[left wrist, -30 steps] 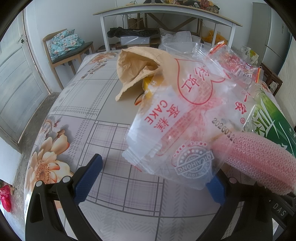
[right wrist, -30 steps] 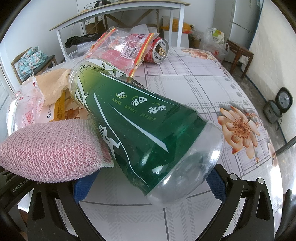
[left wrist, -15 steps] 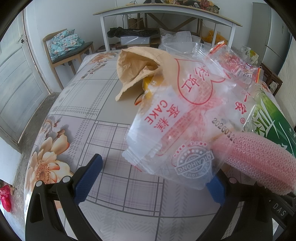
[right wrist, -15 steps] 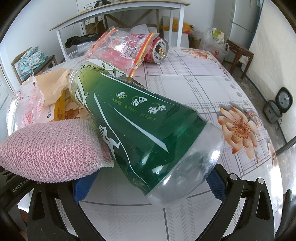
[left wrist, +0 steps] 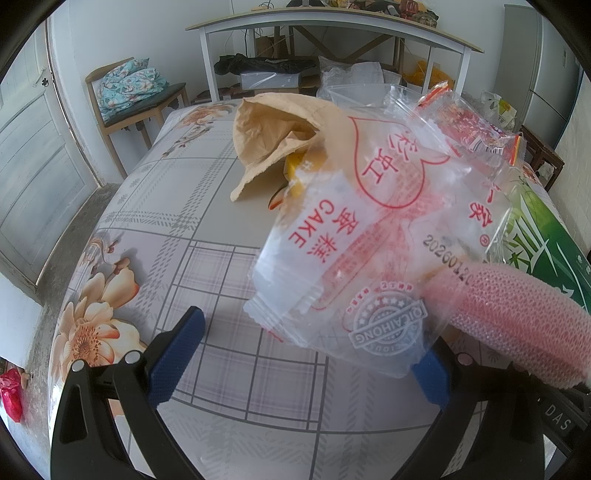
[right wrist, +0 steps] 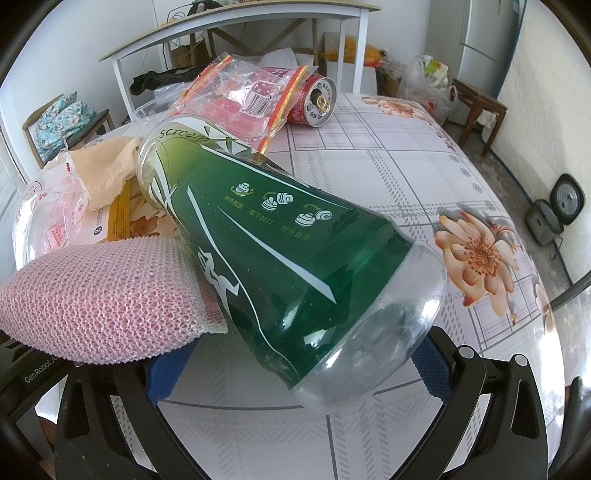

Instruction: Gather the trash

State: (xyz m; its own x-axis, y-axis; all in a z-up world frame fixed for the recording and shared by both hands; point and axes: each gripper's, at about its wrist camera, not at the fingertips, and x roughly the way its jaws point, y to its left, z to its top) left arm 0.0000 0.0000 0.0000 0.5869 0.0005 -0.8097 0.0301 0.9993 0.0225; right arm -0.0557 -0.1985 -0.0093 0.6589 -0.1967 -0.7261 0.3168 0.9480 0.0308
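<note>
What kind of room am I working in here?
Most likely a lived-in home, a dining or utility room. The trash sits on a table with a floral plaid cloth; a fridge stands in the far corner, a rice cooker sits on the floor, and folded bedding lies on a wooden chair.

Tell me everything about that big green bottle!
The bottle is clear plastic wrapped in a dark green label with white streaks, small icons, Chinese writing and the word "scream". It looks empty. It lies tilted, its rounded clear bottom nearest the camera, between the right gripper's open jaws; whether the pads touch it is unclear. A pink mesh sponge presses against its side, and a crinkly red wrapper lies at its far end. Its cap end is hidden. The left view shows just a green edge.
</note>
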